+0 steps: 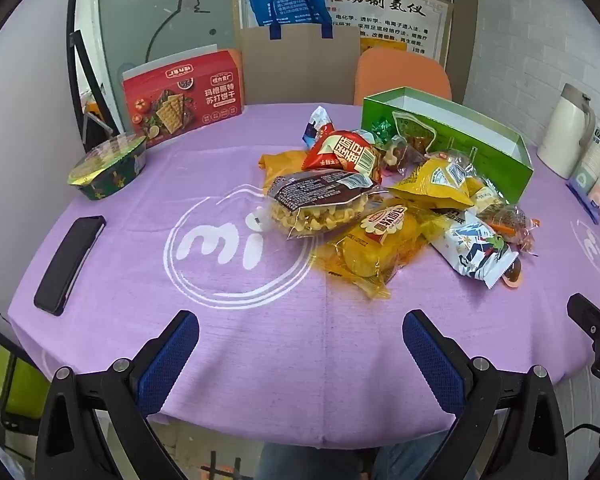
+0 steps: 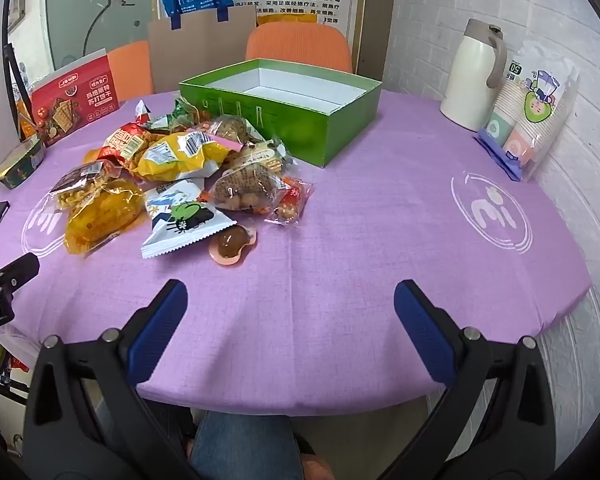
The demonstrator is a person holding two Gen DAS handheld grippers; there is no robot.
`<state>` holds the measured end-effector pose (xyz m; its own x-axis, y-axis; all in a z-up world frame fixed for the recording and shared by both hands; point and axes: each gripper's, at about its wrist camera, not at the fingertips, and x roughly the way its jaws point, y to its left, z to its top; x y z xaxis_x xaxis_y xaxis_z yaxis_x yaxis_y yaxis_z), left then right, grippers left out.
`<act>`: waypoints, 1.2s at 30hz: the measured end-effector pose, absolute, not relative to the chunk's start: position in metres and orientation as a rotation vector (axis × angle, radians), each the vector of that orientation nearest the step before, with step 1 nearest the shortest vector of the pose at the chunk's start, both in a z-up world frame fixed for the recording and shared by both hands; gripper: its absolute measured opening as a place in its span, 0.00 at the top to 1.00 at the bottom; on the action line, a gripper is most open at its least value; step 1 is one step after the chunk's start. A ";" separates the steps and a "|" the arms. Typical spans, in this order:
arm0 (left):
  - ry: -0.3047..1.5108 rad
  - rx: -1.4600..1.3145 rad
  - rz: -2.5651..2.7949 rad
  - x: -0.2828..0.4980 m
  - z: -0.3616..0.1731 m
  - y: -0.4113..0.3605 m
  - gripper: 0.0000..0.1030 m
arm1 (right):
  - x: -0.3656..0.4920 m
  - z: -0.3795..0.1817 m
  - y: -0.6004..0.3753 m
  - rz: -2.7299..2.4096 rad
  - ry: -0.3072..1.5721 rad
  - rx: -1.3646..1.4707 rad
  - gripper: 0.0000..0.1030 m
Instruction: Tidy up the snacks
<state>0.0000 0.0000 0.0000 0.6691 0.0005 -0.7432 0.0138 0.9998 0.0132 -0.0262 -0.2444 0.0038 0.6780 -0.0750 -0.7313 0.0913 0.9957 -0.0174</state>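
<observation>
Snacks (image 2: 172,172) lie heaped on the purple tablecloth (image 2: 340,260), none of them in the green box (image 2: 320,132) yet as far as its visible white floor shows, so I judge the sorting not begun and all of it left to do.

Nearest, the left gripper (image 1: 300,344) and the right gripper (image 2: 290,312) hang over the table's near edge, each with its blue fingers wide apart and nothing between them, tilted down toward the cloth. Bare cloth separates both from the pile.

At the pile's near edge sit a small brown jelly cup (image 2: 232,244), a white packet (image 2: 180,220) and a clear yellow pack (image 2: 100,216); a waffle pack (image 1: 320,208) lies on top toward the left. Behind them are yellow and red bags, overlapping and touching the box's front wall, so a grab may drag neighbours along.

A black phone (image 1: 68,264) lies to the left, well apart. Farther back stand a bowl (image 1: 108,168) and a red cracker box (image 1: 184,96); to the right, a white jug (image 2: 472,72) and packed cups (image 2: 532,116), clear of the route.
</observation>
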 end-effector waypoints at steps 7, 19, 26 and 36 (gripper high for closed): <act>0.843 0.012 -0.010 0.000 0.000 0.001 0.00 | -0.025 0.002 -0.245 -0.091 0.824 0.018 0.00; 0.860 0.012 -0.007 0.006 -0.004 -0.002 0.00 | -0.018 -0.001 -0.246 -0.092 0.829 0.021 0.00; 0.857 0.016 -0.008 0.007 -0.004 -0.002 0.00 | -0.012 -0.002 -0.246 -0.091 0.841 0.025 0.00; 0.870 0.017 0.002 0.014 -0.008 -0.002 0.00 | -0.006 -0.006 -0.246 -0.087 0.855 0.023 0.00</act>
<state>0.0138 -0.0024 -0.0082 0.6445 0.0085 -0.7646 0.0058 0.9999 0.0160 -0.0059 -0.2459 -0.0059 0.6526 -0.0671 -0.7547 0.0856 0.9962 -0.0145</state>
